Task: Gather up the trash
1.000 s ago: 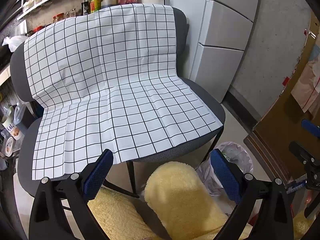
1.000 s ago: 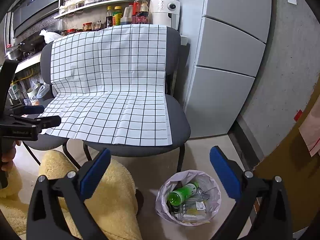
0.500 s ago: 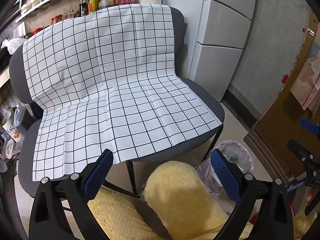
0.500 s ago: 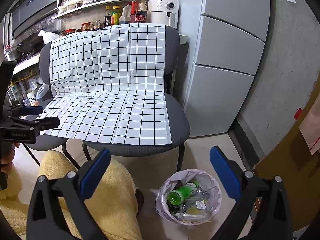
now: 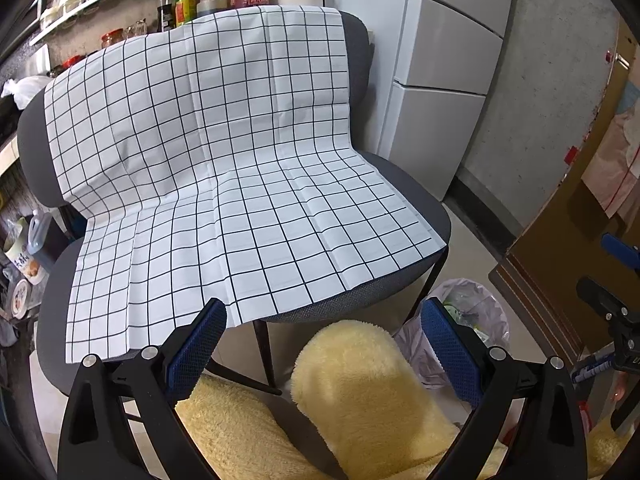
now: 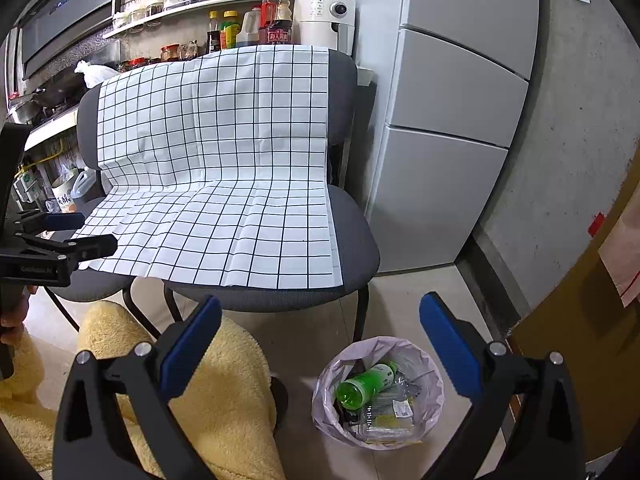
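Observation:
A small trash bin lined with a pale plastic bag stands on the floor right of the chairs. It holds a green bottle and clear wrappers. The bin's bag also shows in the left wrist view. My right gripper is open and empty, above and just left of the bin. My left gripper is open and empty, in front of the chair seat edge. The white checked cloth on the two grey chairs carries no loose item.
The person's yellow fleece-clad legs fill the space below both grippers. A white fridge stands right of the chairs. A brown cardboard panel leans at the right. Shelves with bottles run behind.
Both views shifted only slightly; the grippers stay open and empty. Nothing was picked up or dropped.

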Demonstrator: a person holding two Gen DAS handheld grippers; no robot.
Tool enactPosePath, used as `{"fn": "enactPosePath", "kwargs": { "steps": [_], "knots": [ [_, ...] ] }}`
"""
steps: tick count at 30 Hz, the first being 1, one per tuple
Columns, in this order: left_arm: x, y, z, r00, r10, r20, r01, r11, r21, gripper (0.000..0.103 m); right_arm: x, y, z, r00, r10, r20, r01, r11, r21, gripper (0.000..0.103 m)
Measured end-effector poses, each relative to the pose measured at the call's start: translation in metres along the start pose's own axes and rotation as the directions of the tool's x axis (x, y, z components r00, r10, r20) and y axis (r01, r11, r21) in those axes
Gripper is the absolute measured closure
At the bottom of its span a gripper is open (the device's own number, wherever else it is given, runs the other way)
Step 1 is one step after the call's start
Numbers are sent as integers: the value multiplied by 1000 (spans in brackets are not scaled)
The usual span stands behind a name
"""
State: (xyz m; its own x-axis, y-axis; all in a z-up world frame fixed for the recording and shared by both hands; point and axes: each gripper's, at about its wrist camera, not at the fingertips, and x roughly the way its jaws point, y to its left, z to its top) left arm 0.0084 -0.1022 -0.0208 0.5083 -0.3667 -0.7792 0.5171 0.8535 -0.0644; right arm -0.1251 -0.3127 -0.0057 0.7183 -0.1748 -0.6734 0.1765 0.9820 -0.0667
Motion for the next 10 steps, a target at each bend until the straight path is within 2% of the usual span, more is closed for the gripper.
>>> {"fn": "enactPosePath", "kwargs": {
  "steps": [3, 6, 10],
  "knots": [
    [4, 0, -1, 1000, 22, 10, -22, 1000, 11, 6, 2, -1, -1, 1000, 8, -5, -8, 1000, 5, 6],
    [12, 4, 0, 999, 41, -19, -41, 999, -2, 6, 9, 0, 0, 1000, 21, -9, -21, 1000, 9, 6],
    [36, 26, -3, 993, 102, -62, -105, 994, -41, 6, 39, 7, 4, 996, 83, -41, -83, 996, 21, 6]
  ]
}}
